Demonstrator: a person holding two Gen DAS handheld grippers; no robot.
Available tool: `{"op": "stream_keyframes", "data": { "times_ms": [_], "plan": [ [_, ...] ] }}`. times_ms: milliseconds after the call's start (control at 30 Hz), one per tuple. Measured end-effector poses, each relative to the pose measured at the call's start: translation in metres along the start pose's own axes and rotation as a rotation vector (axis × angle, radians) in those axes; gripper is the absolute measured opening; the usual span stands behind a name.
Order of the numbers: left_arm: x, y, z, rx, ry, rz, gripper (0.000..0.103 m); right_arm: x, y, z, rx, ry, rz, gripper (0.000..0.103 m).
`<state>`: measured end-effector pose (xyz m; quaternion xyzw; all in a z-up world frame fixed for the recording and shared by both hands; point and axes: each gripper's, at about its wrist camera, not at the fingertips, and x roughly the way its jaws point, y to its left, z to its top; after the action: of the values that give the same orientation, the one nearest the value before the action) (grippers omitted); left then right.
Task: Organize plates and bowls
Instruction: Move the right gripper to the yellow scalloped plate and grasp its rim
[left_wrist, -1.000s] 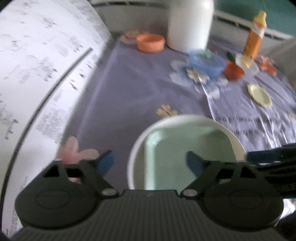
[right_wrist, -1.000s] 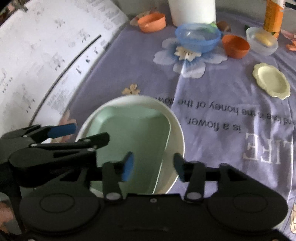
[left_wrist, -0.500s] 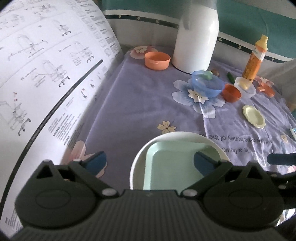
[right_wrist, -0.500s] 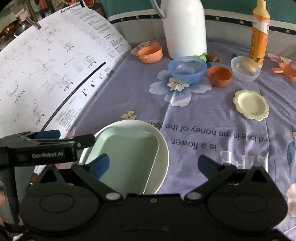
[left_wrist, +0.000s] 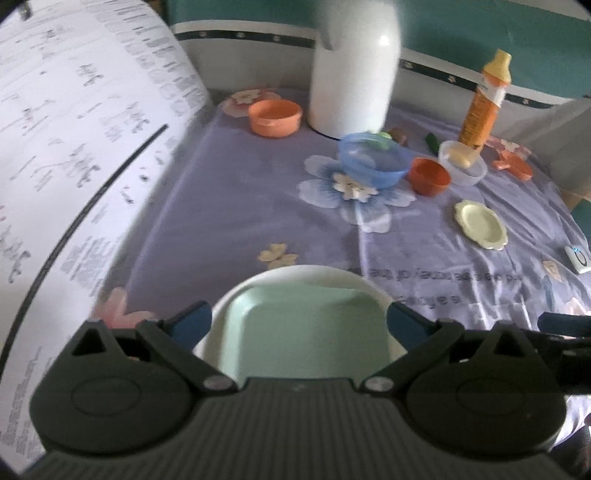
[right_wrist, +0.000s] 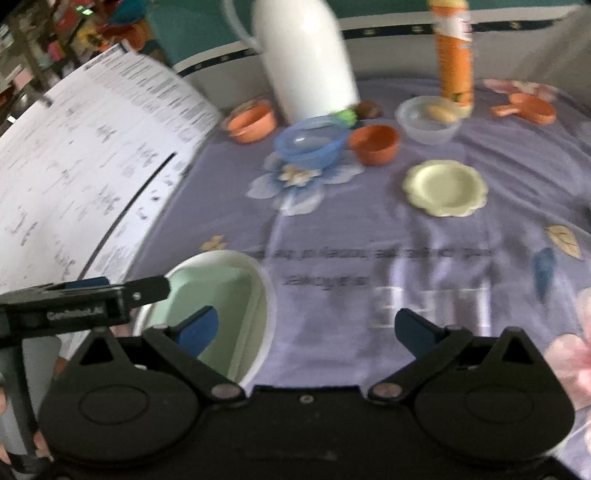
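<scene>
A white round plate (left_wrist: 295, 275) lies on the purple cloth with a pale green square plate (left_wrist: 306, 325) inside it. My left gripper (left_wrist: 299, 325) hovers over this stack, jaws wide open and off the rims. From the right wrist the same white plate (right_wrist: 260, 291) and green plate (right_wrist: 225, 295) sit at lower left. My right gripper (right_wrist: 306, 328) is open and empty, its left pad above the plate's edge. Farther back stand a blue bowl (right_wrist: 310, 144), an orange bowl (right_wrist: 375, 142), a clear bowl (right_wrist: 428, 120) and a pale yellow scalloped plate (right_wrist: 445, 186).
A large printed paper sheet (left_wrist: 74, 147) curves up along the left. At the back stand a white jug (left_wrist: 354, 70), an orange bottle (left_wrist: 487, 103), another orange bowl (left_wrist: 275, 116) and an orange handled cup (right_wrist: 532, 107). A small white device (left_wrist: 578, 258) lies at the right.
My right gripper's jaws spread from half closed around the white plate's rim to fully open, and it drew back to the right. Both grippers rose a little from the stack.
</scene>
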<state>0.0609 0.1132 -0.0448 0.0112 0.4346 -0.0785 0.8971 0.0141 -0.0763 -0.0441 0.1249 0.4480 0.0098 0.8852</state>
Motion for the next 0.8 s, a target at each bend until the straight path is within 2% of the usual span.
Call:
{"op": "stream_keyframes", "data": {
  "times_ms": [333, 500, 700, 800],
  "plan": [
    [0.039, -0.088, 0.026, 0.108, 0.008, -0.055, 0.103, -0.002, -0.095, 0.021, 0.127, -0.039, -0.125, 0.103],
    [0.066, -0.128, 0.038, 0.156, 0.029, -0.069, 0.103, 0.006, -0.134, 0.040, 0.178, -0.055, -0.136, 0.103],
    [0.102, -0.160, 0.054, 0.179, 0.063, -0.083, 0.102, 0.029, -0.167, 0.065, 0.214, -0.051, -0.139, 0.085],
    [0.118, -0.171, 0.062, 0.184, 0.073, -0.097, 0.097, 0.044, -0.176, 0.079, 0.221, -0.050, -0.121, 0.078]
  ]
}}
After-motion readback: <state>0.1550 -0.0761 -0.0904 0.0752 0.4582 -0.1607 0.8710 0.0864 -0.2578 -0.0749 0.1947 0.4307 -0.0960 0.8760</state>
